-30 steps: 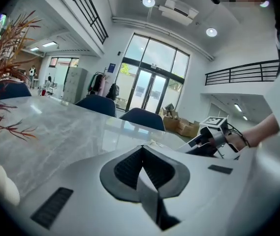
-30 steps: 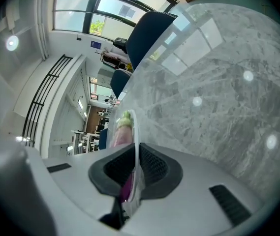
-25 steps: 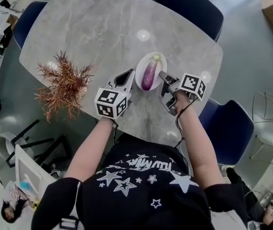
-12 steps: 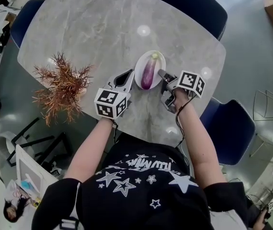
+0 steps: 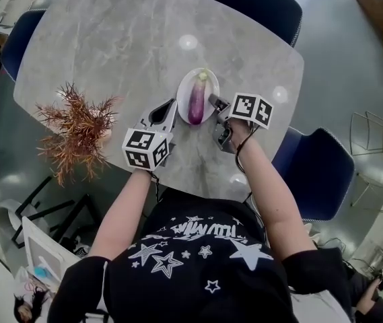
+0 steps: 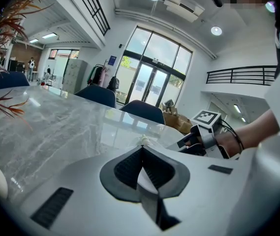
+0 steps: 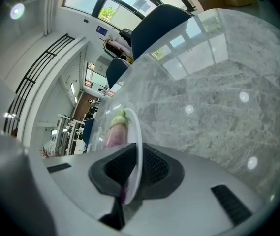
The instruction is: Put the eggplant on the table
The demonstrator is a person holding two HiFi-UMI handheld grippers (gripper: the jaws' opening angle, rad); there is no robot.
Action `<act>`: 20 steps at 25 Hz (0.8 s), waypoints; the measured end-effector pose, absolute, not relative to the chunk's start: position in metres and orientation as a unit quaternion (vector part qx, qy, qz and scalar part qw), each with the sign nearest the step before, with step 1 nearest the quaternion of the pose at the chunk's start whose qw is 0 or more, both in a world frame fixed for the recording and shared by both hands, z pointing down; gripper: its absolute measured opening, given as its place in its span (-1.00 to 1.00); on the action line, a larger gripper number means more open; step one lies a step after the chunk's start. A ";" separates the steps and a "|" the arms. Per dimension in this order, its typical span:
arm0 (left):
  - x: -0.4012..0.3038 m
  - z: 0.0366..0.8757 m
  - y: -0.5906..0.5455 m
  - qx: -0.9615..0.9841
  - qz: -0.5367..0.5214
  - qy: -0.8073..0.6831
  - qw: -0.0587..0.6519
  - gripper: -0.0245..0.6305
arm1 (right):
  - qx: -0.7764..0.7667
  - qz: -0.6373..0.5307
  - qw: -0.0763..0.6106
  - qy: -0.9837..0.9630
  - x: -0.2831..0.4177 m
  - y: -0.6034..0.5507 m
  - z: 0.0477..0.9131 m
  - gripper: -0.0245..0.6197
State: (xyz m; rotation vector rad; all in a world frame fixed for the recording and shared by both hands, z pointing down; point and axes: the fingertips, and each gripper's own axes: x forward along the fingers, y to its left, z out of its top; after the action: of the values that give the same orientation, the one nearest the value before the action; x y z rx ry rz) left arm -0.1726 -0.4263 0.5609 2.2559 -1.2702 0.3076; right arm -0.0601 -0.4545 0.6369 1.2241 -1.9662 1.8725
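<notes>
One eggplant (image 5: 196,101) lies on the white plate (image 5: 184,88); right tongs (image 5: 212,100) pinch its rim, left tongs (image 5: 171,103) closed.

Person's in a black short-sleeve tee (image 5: 191,261) with white stars and some scrawly white lettering on it. The left gripper (image 5: 166,106) and right gripper (image 5: 213,101) are both light grey shells with black ribbed pads (image 6: 127,168). Each has a white cube (image 5: 144,149) with black square markers. A thin black cable (image 5: 239,157) comes off the right one.
</notes>
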 end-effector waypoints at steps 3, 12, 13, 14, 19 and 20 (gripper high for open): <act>-0.176 0.561 -0.424 0.834 0.114 -0.471 0.263 -0.90 | 0.415 0.615 0.090 -0.664 -0.061 -0.455 0.637 -0.86; -0.184 0.560 -0.414 0.831 0.116 -0.475 0.263 -0.90 | 0.422 0.578 0.137 -0.685 -0.064 -0.455 0.637 -0.83; -0.185 0.560 -0.413 0.831 0.115 -0.476 0.263 -0.90 | 0.423 0.575 0.140 -0.686 -0.064 -0.455 0.637 -0.83; -0.186 0.560 -0.412 0.831 0.115 -0.476 0.263 -0.90 | 0.425 0.573 0.142 -0.687 -0.064 -0.454 0.637 -0.83; -0.191 0.559 -0.407 0.831 0.117 -0.478 0.261 -0.90 | 0.438 0.553 0.162 -0.690 -0.062 -0.454 0.637 -0.80; -0.192 0.559 -0.406 0.831 0.119 -0.478 0.259 -0.90 | 0.442 0.544 0.170 -0.693 -0.062 -0.454 0.637 -0.79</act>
State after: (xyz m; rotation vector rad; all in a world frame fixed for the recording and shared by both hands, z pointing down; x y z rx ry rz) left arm -0.1918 -0.4057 0.5590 2.2509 -1.2952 0.3227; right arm -0.0621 -0.4537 0.6369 1.2560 -1.9672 1.5448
